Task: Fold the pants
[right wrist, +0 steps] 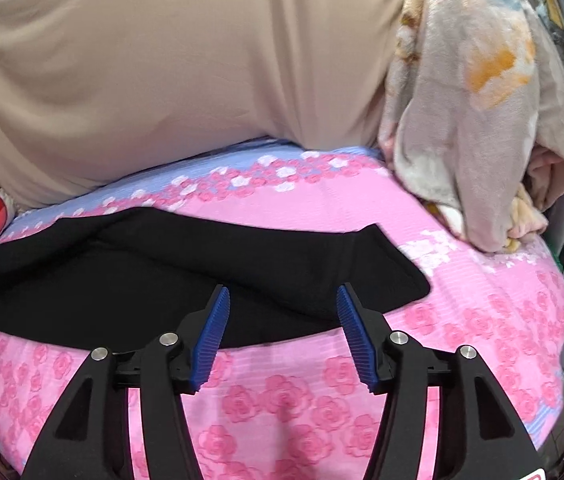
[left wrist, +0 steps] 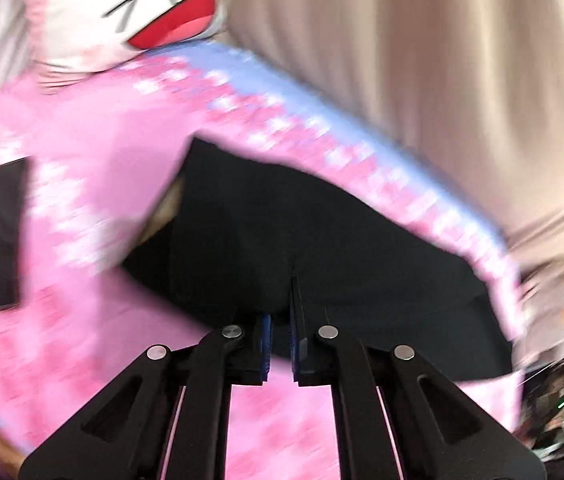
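The black pants lie across a pink rose-print bed cover, folded over on themselves with a rounded end at the right. In the left wrist view, which is motion-blurred, my left gripper is shut on the near edge of the black pants, with fabric pinched between the blue pads. My right gripper is open and empty, its blue pads hovering just over the near edge of the pants.
A beige curtain hangs behind the bed. A cartoon-face pillow lies at the bed's far end. A crumpled fleece blanket is piled at the right. A black rectangular object lies on the cover at the left.
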Motion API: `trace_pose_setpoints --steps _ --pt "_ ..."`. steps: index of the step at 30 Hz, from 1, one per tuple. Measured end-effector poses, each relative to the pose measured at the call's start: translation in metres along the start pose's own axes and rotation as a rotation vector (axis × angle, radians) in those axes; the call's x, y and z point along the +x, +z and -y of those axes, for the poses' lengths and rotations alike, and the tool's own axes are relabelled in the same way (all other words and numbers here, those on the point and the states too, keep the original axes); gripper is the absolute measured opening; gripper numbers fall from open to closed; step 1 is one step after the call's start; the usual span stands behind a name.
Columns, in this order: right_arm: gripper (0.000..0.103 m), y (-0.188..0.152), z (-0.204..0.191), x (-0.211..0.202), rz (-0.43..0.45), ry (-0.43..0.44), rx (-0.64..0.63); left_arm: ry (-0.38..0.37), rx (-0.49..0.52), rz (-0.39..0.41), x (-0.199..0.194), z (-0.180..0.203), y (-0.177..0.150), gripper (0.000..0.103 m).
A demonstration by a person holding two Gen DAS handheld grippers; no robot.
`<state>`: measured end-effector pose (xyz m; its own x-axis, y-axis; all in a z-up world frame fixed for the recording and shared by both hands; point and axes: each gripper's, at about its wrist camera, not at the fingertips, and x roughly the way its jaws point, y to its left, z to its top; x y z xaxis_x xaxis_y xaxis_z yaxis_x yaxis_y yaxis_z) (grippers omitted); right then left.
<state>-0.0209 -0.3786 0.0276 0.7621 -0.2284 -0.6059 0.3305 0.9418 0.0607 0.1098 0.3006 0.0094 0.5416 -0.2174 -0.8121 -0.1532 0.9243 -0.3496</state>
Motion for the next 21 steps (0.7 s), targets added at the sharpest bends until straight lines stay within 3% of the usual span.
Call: trace_pose_setpoints --steps 2,4,8,9,10,12,16,20,21 --pt "0.058 -0.004 -0.002 0.013 -0.033 0.013 0.024 0.129 0.026 -0.069 0.018 -0.011 -0.015 0.011" --pt "0.058 -0.005 -0.004 0.018 -0.045 0.024 0.046 0.248 0.04 -0.079 0.028 -0.019 -0.03 0.013" --pt "0.059 0.001 0.005 0.01 -0.032 0.012 0.058 0.32 0.088 0.06 0.005 0.007 -0.044 0.017" --pt "0.061 0.005 0.011 0.01 -0.035 0.009 0.07 0.34 0.109 0.109 -0.003 0.021 -0.045 0.031" --pt "0.063 0.007 0.016 0.01 -0.038 0.007 0.082 0.339 0.123 0.144 -0.008 0.034 -0.046 0.049" --pt "0.068 0.02 0.035 0.02 -0.056 0.0 0.111 0.273 0.143 0.184 -0.012 0.057 -0.038 0.066" --pt "0.069 0.044 0.064 0.062 -0.139 -0.004 0.114 0.166 0.183 0.194 -0.005 0.102 -0.045 0.066" --pt "0.068 0.061 0.08 0.128 -0.242 0.019 0.092 0.129 0.217 0.155 0.023 0.134 -0.049 0.066" --pt "0.059 0.064 0.08 0.145 -0.277 0.057 0.09 0.126 0.222 0.138 0.031 0.143 -0.05 0.066"
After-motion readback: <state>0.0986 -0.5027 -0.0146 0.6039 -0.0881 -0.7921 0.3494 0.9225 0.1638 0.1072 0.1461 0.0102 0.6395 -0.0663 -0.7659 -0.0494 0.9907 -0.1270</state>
